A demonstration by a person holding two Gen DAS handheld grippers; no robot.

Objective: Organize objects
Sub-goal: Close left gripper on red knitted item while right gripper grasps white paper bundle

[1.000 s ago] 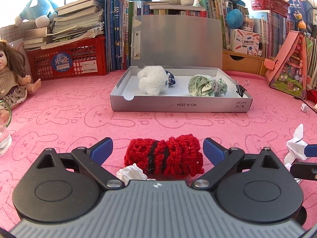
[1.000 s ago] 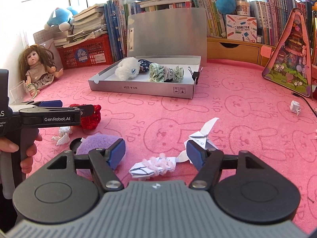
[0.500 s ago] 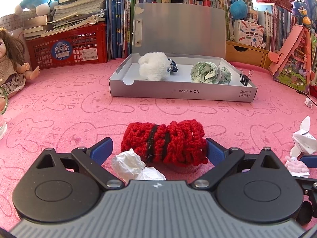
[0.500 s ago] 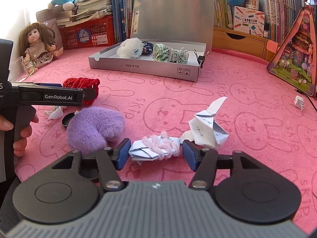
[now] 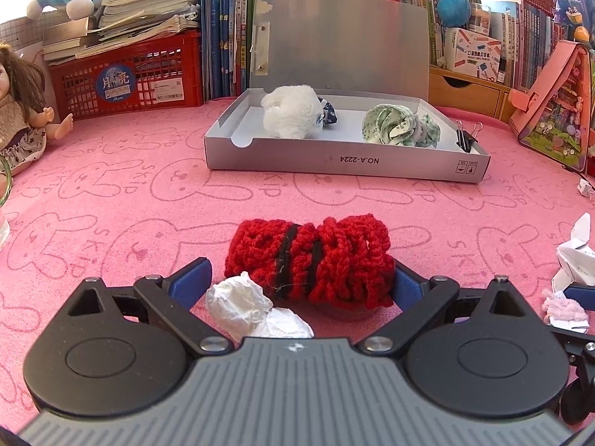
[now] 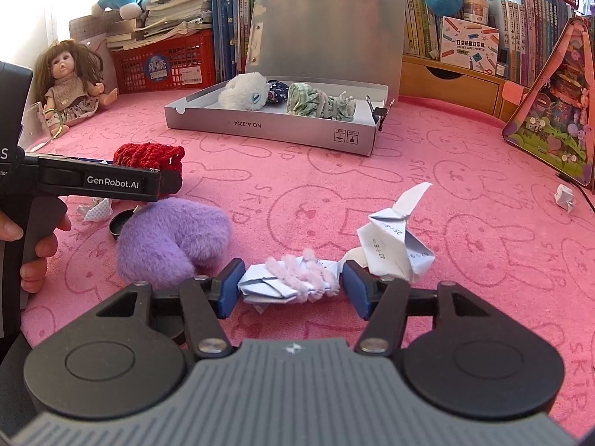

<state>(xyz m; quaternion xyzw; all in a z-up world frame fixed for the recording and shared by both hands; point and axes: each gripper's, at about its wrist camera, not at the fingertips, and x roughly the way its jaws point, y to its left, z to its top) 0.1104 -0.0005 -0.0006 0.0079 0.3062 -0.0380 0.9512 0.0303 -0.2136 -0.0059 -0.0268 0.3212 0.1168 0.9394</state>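
Note:
A red knitted roll (image 5: 310,260) with a black band lies on the pink mat, between the fingers of my open left gripper (image 5: 297,284); the right pad touches it. A crumpled white paper (image 5: 256,308) lies beside it. My open right gripper (image 6: 290,290) straddles a folded paper wrapped in pink pipe cleaner (image 6: 293,282). The open grey box (image 5: 346,156) holds a white plush (image 5: 292,115) and a green cloth bundle (image 5: 399,126).
A purple plush (image 6: 171,241), a black lid (image 6: 121,225) and a folded paper crane (image 6: 398,241) lie near the right gripper. A doll (image 6: 72,78), red crate (image 5: 130,78), books and a pink toy house (image 6: 554,111) ring the mat.
Both grippers moved forward and down. The red roll now sits between the left fingers, and the right fingers have closed in around the pipe-cleaner paper.

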